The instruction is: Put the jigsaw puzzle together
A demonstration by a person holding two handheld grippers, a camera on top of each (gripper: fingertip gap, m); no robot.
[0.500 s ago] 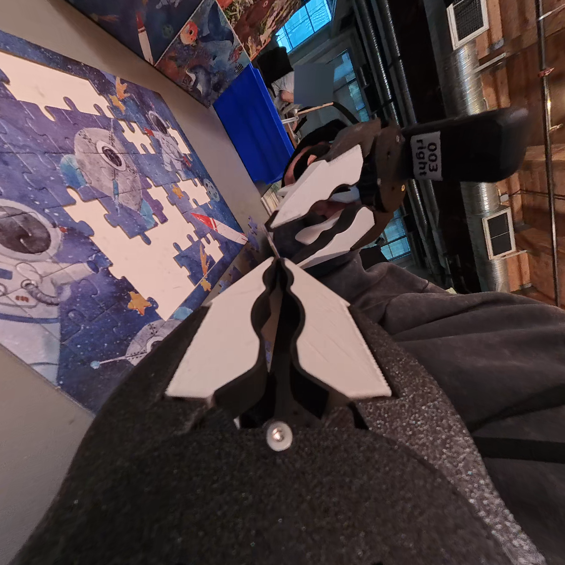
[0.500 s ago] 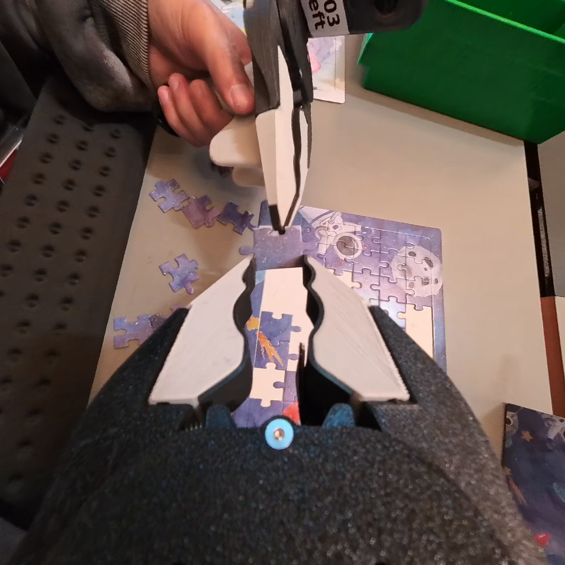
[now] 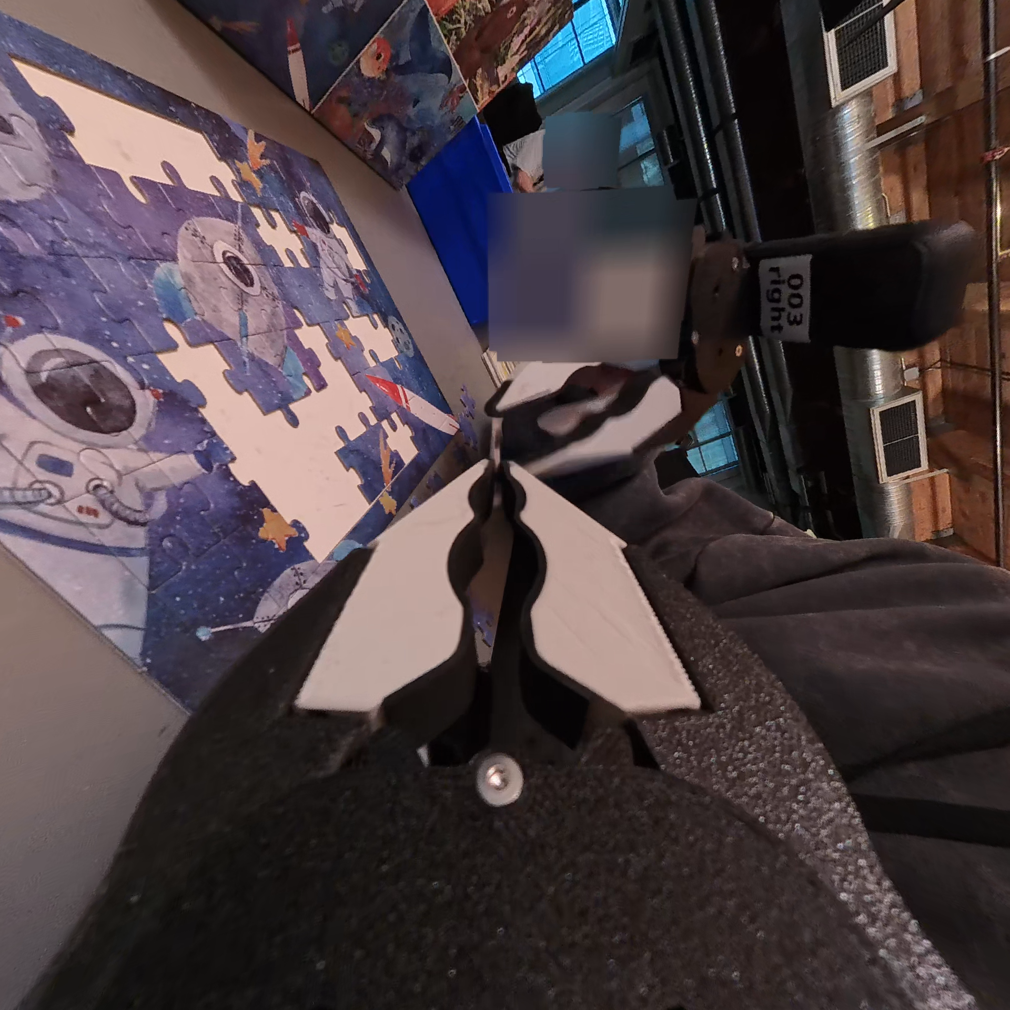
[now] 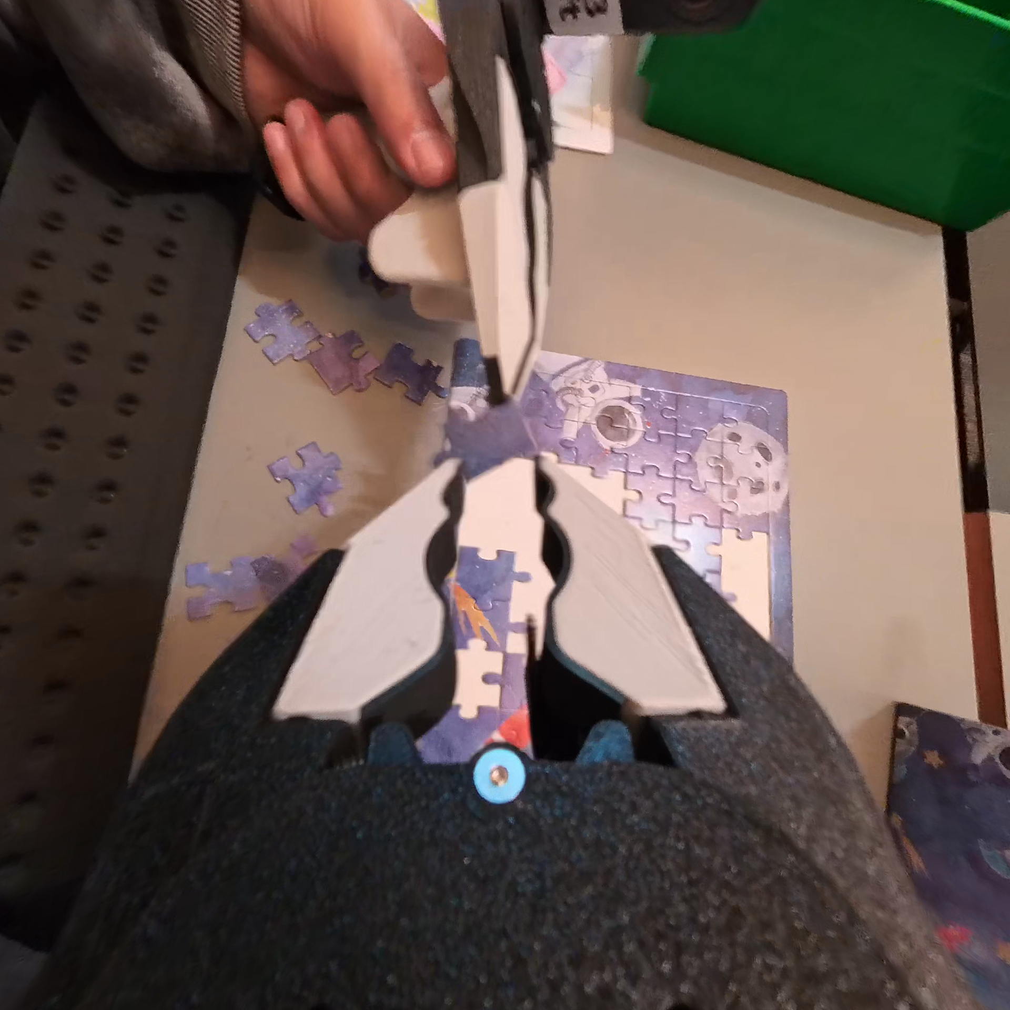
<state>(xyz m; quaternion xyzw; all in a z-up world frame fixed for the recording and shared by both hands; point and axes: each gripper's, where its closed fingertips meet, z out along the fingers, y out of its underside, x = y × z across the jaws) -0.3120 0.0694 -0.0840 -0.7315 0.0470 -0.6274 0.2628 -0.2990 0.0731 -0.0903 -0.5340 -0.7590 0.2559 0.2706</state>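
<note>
The left tongs point(image 4: 505, 391) are clamped together on the top edge of a dark blue puzzle piece point(image 4: 486, 437), holding it upright above the near corner of the puzzle. The right tongs point(image 4: 500, 464) have their tips apart on either side of that piece's lower edge, almost touching it; whether they grip it cannot be told through the motion blur. A hand point(image 4: 350, 125) in a grey sleeve works the left tool.

The table point(image 4: 710, 273) is pale, with a green bin point(image 4: 820, 93) at its far side. On it lies the jigsaw puzzle point(image 4: 683, 464), a flat rectangular board with a space scene in violet and blue: an astronaut point(image 3: 82, 410), a grey cratered moon point(image 4: 746, 464), and a red-tipped rocket point(image 3: 407, 399). Several cream gaps of bare backing point(image 3: 284, 448) show where pieces are missing. Loose pieces point(image 4: 344, 355) lie in a row left of the board, with a single one point(image 4: 309, 475) nearer and more by the tool's body.

The held piece looks like thin card: very light, fairly stiff, but likely to bend or crease under a hard squeeze, and smooth enough to twist in a loose grip. An edge hold across the flat faces, away from the tabs, seems best, leaving the knobs free to seat in a gap.
</note>
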